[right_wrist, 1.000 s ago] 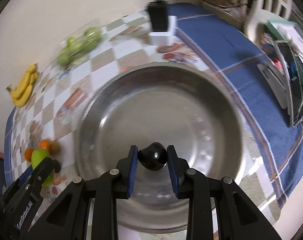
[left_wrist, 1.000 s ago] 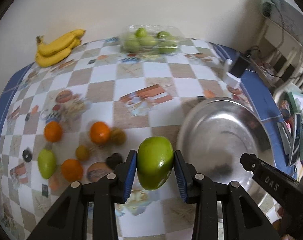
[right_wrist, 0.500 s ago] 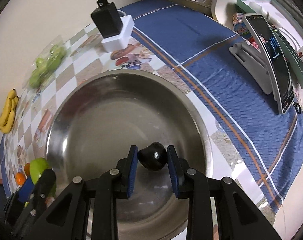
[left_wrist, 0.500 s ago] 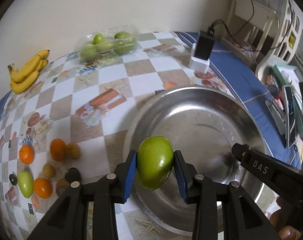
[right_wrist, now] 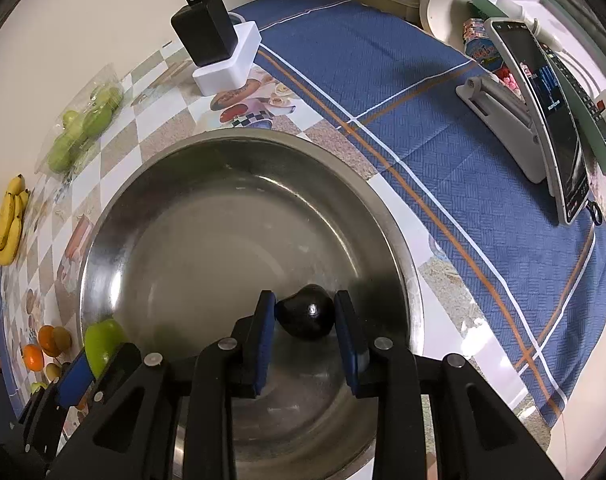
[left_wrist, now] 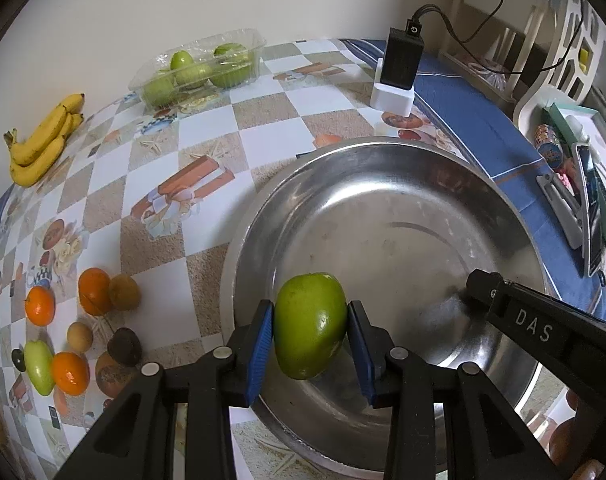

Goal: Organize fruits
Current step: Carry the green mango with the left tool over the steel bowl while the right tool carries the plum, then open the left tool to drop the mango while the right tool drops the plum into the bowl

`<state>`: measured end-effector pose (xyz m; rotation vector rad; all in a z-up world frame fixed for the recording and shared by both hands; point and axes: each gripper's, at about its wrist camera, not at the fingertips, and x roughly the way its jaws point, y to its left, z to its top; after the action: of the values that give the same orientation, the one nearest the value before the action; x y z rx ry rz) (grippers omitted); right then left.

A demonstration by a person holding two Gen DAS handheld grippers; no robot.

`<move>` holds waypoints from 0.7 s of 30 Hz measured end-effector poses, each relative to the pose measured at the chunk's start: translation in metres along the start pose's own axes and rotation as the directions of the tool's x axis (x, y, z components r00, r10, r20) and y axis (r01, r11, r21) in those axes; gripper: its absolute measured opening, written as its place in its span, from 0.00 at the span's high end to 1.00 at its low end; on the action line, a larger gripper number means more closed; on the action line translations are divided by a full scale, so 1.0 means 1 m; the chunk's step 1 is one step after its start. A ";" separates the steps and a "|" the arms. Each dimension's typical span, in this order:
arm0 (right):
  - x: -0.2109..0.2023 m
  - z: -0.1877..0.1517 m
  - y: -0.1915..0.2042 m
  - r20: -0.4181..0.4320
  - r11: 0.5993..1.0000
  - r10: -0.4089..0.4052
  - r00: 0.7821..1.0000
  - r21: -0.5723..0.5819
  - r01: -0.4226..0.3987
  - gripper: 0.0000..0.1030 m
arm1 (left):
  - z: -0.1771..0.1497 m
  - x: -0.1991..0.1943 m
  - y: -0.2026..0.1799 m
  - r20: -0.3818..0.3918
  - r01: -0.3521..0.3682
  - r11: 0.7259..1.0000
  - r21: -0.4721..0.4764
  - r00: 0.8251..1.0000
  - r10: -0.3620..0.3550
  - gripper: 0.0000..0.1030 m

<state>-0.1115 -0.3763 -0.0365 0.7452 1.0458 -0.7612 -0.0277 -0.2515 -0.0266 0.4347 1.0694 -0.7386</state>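
My left gripper [left_wrist: 309,328] is shut on a green mango [left_wrist: 309,324] and holds it over the left part of the steel bowl [left_wrist: 383,152]. My right gripper [right_wrist: 305,318] is shut on a small dark avocado [right_wrist: 306,316] low over the near right part of the same bowl [right_wrist: 239,136]. From the right wrist view the green mango [right_wrist: 103,342] and the left gripper's blue pad show at the bowl's left rim. Loose oranges [left_wrist: 93,290], a small green mango [left_wrist: 39,366] and brown fruits [left_wrist: 123,346] lie on the checked cloth left of the bowl.
A banana bunch [left_wrist: 41,140] and a clear tray of green fruit [left_wrist: 199,68] sit at the far side by the wall. A black charger on a white block [left_wrist: 399,68] stands behind the bowl. A phone on a stand [right_wrist: 543,120] is on the blue cloth at right.
Both grippers have moved right and lower over the bowl, each with its fruit still gripped. The left gripper has come from above the loose fruits to above the bowl's left part.
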 end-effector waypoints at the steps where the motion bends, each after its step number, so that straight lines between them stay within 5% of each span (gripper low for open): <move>1: -0.001 0.000 0.000 0.003 1.000 -0.001 1.000 -0.001 0.001 0.69 | 0.000 0.000 0.000 0.002 -0.001 1.000 0.001 1.000 0.001 0.61; 6: -0.006 0.000 0.000 0.018 1.000 0.000 1.000 -0.001 0.000 0.55 | 0.004 -0.009 0.001 0.026 -0.005 1.000 0.001 1.000 0.005 0.55; 13: -0.027 0.003 0.004 0.071 1.000 0.008 0.997 -0.019 -0.007 0.55 | 0.008 -0.020 0.014 0.033 -0.029 0.999 -0.042 0.999 0.030 0.55; 21: -0.033 0.000 0.014 0.074 0.998 0.008 0.997 -0.067 -0.003 0.55 | 0.008 -0.026 0.058 -0.014 -0.097 0.975 -0.201 0.995 0.096 0.55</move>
<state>-0.1098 -0.3627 -0.0031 0.6576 0.9972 -0.7408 0.0120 -0.2080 -0.0015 0.3121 1.1066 -0.5372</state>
